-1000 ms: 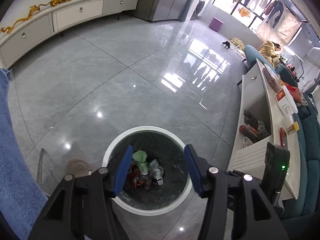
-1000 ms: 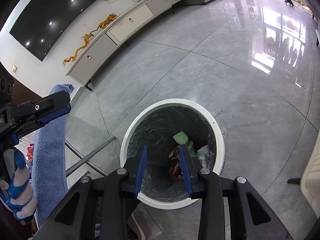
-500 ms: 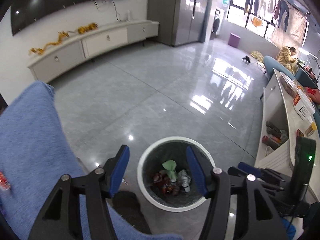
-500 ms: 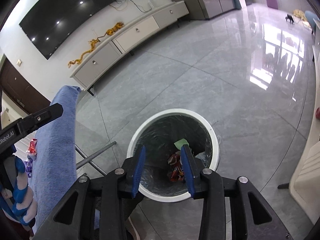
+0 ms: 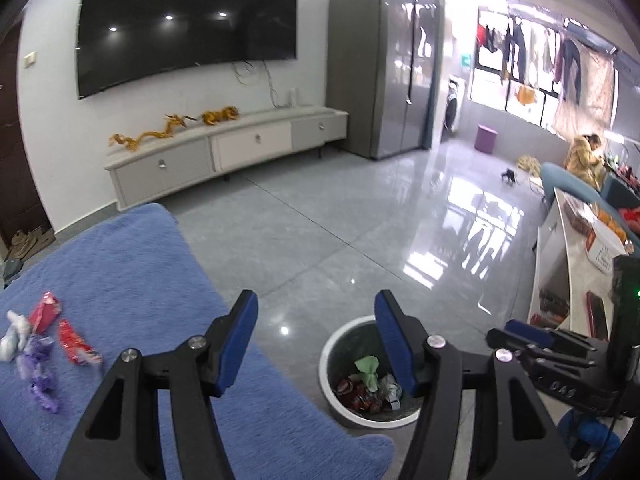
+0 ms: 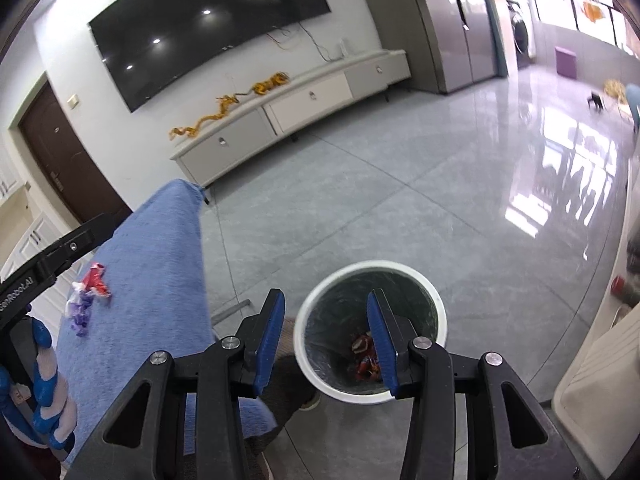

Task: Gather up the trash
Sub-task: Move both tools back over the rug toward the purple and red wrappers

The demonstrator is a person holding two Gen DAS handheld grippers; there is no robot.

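Left gripper (image 5: 314, 318): jaws standing wide apart, nothing between the blue pads; it is hanging over the edge of the blue cloth and the floor, pointing down at a slant.
Right gripper (image 6: 326, 322): jaws standing moderately apart and gripping nothing; the bin is showing through the gap.
Bin (image 6: 438, 308): round, white-rimmed, dark-lined, standing on the grey tile floor just beside the blue cloth.
Trash in bin (image 5: 368, 384): a green scrap, red wrappers and a pale crumpled piece are lying at the bottom.
Blue cloth (image 5: 120, 280): covering a raised surface to the left of the bin.
Trash on cloth (image 5: 44, 344): red wrappers, purple pieces and a white crumpled bit are lying loose together, well apart from both grippers; the right wrist view is showing the same heap (image 6: 88, 292).
Hand (image 6: 44, 392): in a blue and white glove, gripping the left tool's handle at the left edge of the right wrist view.
Background: a dark TV (image 5: 188, 28) is hanging above a long white cabinet (image 5: 224, 150).
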